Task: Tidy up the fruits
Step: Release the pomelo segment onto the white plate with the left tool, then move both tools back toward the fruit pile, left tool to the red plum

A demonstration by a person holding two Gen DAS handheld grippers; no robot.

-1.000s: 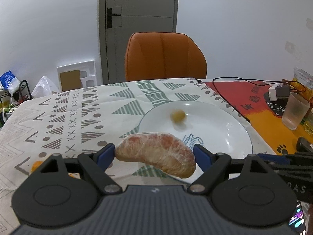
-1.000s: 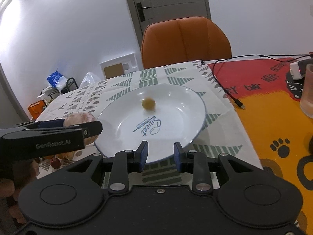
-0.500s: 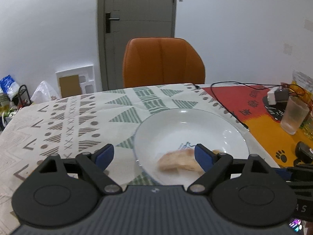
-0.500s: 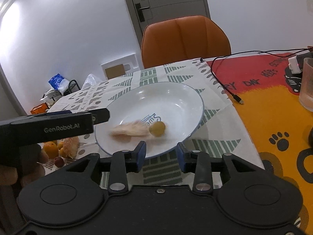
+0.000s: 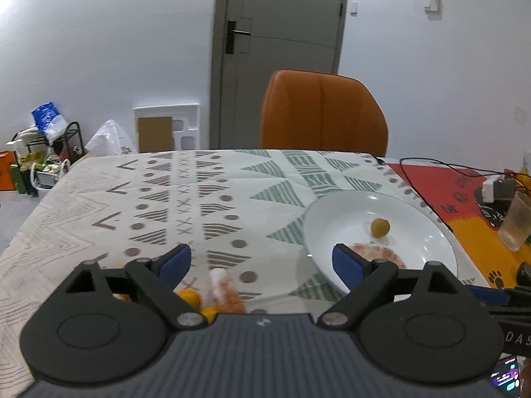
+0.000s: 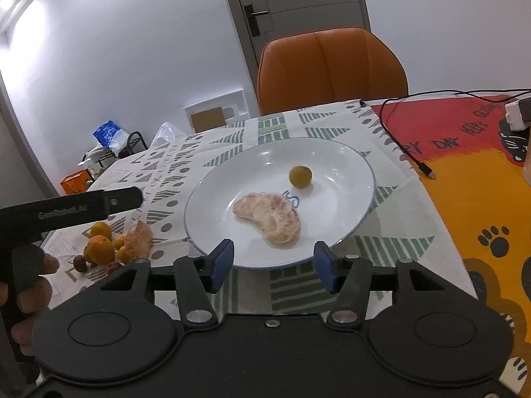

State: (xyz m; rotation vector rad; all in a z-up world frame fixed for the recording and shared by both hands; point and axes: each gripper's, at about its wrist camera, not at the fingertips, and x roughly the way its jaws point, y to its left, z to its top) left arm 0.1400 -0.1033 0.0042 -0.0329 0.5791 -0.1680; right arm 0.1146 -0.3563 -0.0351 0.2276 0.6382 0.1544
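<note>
A white plate [image 6: 232,179] holds a peeled pomelo segment [image 6: 268,220] and a small olive-green fruit [image 6: 300,175]. My right gripper [image 6: 273,263] hovers at the plate's near rim, its jaws opening with only that rim between them. My left gripper [image 5: 262,263] is left of the plate [image 5: 348,212], jaws opening and holding nothing. Below it lie small oranges [image 5: 189,297] and another pomelo piece [image 5: 225,288]. The right wrist view shows the left gripper [image 6: 132,197] above that pile of oranges [image 6: 99,248] and pomelo piece [image 6: 137,237].
An orange chair [image 6: 332,66] stands behind the table. A black cable [image 6: 398,146] crosses the red and orange mat [image 6: 464,199] right of the plate. A plastic cup [image 5: 516,222] and a charger [image 5: 496,190] sit at the far right. A hand [image 6: 30,285] holds the left gripper.
The left gripper let the pomelo segment go onto the plate, then swung left over the fruit pile. The right jaws spread wider. The green fruit rolled on the plate.
</note>
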